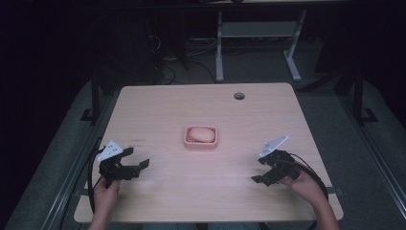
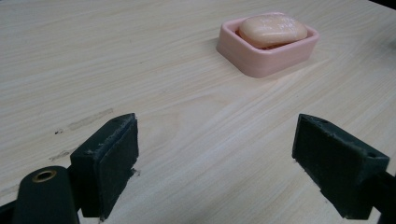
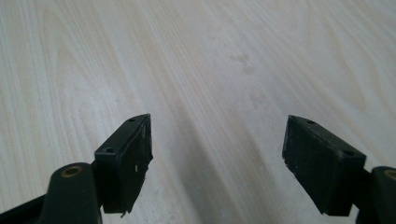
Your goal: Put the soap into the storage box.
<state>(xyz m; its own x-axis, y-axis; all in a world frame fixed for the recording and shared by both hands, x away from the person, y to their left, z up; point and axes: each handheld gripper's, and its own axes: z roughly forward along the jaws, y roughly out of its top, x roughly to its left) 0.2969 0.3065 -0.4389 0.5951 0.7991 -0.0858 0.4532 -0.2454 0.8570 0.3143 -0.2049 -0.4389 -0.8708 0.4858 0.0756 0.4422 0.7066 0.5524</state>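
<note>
A pink soap dish [image 1: 187, 141] sits near the middle of the wooden table, and a pale peach soap bar [image 1: 201, 134] lies in it. The left gripper view has the same dish [image 2: 261, 63] and bar [image 2: 273, 29] ahead at upper right. My left gripper [image 1: 136, 158] rests at the table's left, open, jaws wide apart [image 2: 217, 163] over bare wood. At the table's right my right gripper [image 1: 261, 171] is open too, nothing between its jaws [image 3: 217, 163]. Both stand well away from the dish.
The light wooden table [image 1: 167, 105] has a round cable hole [image 1: 239, 96] near its far edge. Faint scuff marks [image 2: 88, 119] lie on the wood by the left gripper. Beyond the table stand a white desk frame [image 1: 219, 48] and floor cables in the dark.
</note>
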